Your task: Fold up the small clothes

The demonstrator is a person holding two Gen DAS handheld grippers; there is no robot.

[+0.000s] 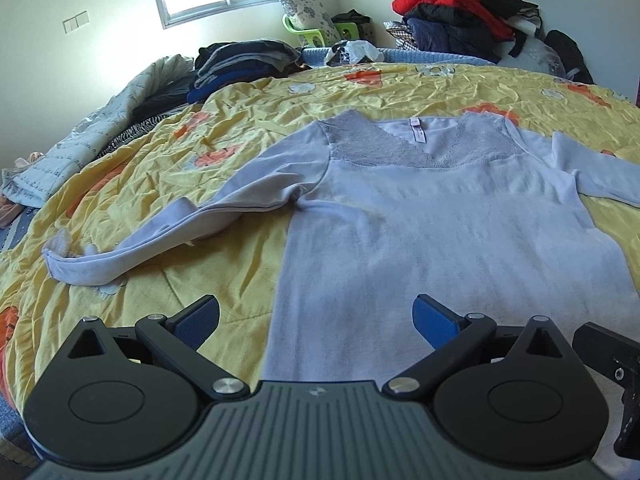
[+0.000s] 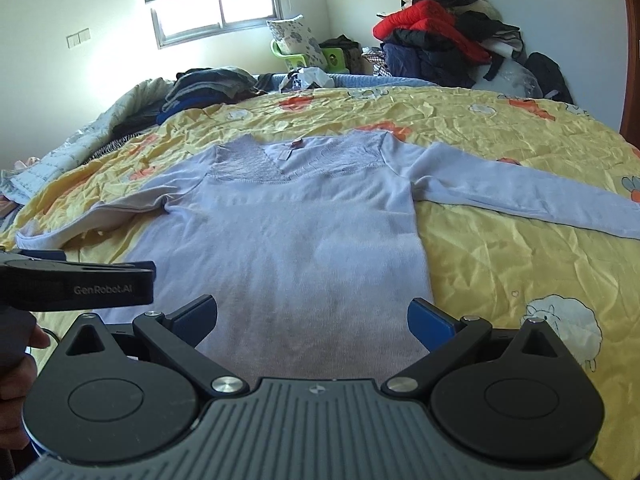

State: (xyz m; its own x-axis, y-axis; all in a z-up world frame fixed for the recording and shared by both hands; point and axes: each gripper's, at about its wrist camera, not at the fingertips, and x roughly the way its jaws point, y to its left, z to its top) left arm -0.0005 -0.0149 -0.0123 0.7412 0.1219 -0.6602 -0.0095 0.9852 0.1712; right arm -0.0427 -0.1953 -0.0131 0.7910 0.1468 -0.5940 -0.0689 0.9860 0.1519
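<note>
A pale lilac long-sleeved top (image 1: 440, 232) lies face up and spread flat on the yellow patterned bedspread (image 1: 168, 168), filling the centre and right of your left wrist view, its lace-trimmed neckline (image 1: 384, 148) toward the top of the frame and its hem running under the camera at the bottom. Your left claw (image 1: 316, 320) hangs spread wide and empty low in that view, straddling the garment's left side seam near the hem: one blue pad sits over bedspread, the other over knit. Your right claw (image 2: 312, 318), equally wide apart and holding nothing, sits low in the right wrist view with the body of the top between its pads; whether either claw touches the cloth cannot be told. The left sleeve (image 1: 152, 236) trails toward the lower left of the left view, curled and partly turned on itself at the cuff, while the right sleeve (image 2: 528, 204) stretches straight toward the right edge of the right view. Judged from its drape, this is a light, soft, limp knit that will sag and bunch, so it should suit a pinch on doubled edges: hem corners, the shoulder seams, or the cuffs. Folded dark clothes (image 1: 240, 64) are stacked in the upper left, well apart.
</note>
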